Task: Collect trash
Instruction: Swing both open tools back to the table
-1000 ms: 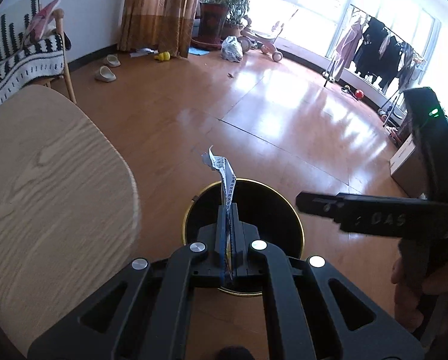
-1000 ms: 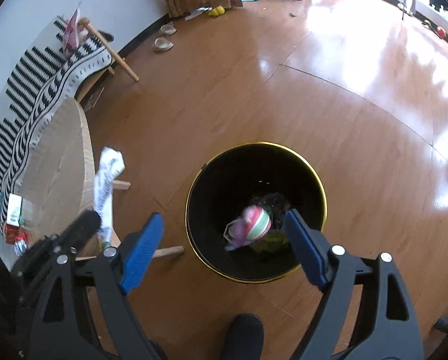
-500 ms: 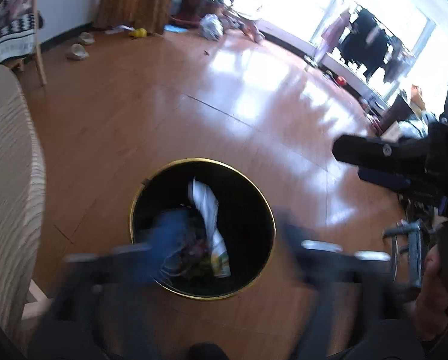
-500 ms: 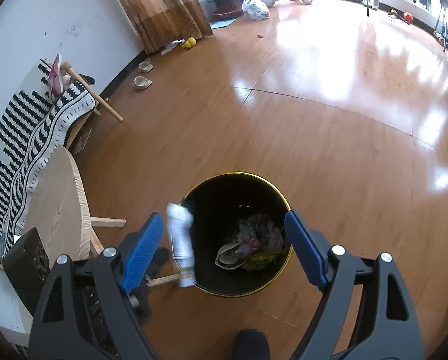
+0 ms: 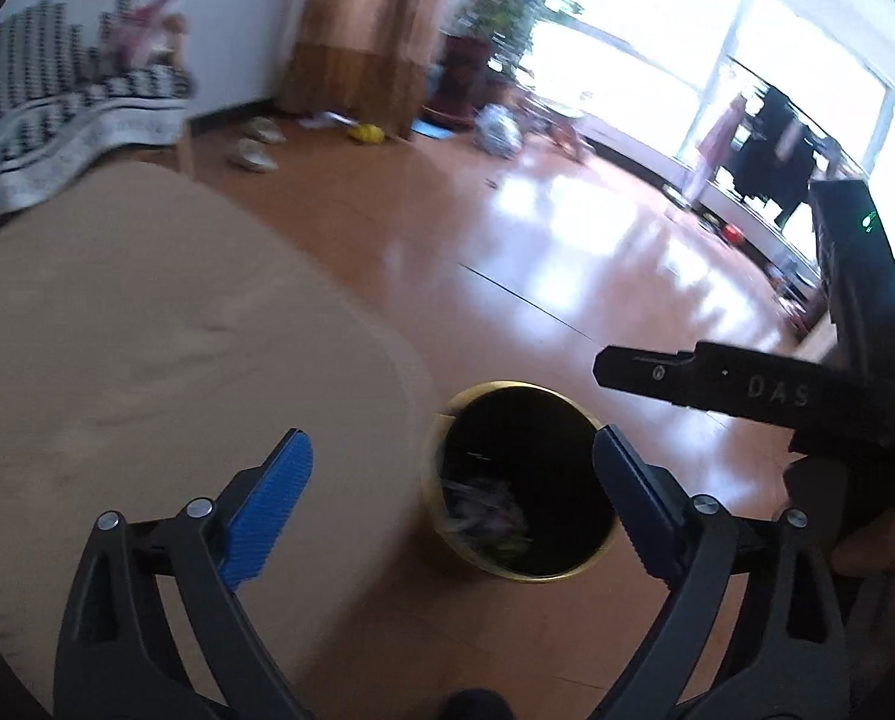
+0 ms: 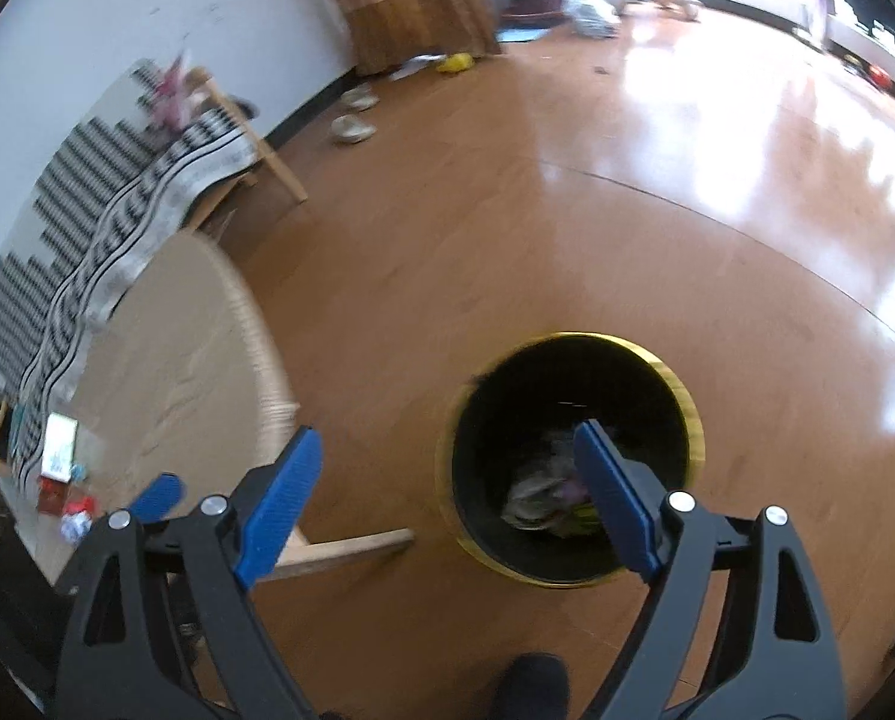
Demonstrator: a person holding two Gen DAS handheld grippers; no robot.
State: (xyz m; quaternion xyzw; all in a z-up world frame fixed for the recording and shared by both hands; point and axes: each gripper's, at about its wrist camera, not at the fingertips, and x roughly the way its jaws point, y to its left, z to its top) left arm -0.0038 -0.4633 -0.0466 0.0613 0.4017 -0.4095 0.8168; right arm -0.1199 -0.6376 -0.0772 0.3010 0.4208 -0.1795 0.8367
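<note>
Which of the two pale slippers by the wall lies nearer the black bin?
The front slipper, lying further out on the wooden floor toward the bin; the other slipper sits behind it, closer to the wall.

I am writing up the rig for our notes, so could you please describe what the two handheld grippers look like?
The left gripper and the right gripper look alike: black plastic arms with triangular cut-outs, silver round screw heads at the joints, and flat ribbed blue pads on the fingers. Seen from the left wrist, the right gripper's black body carries pale lettering reading "DAS" and a small green light. No cables or sleeves are visible.
</note>
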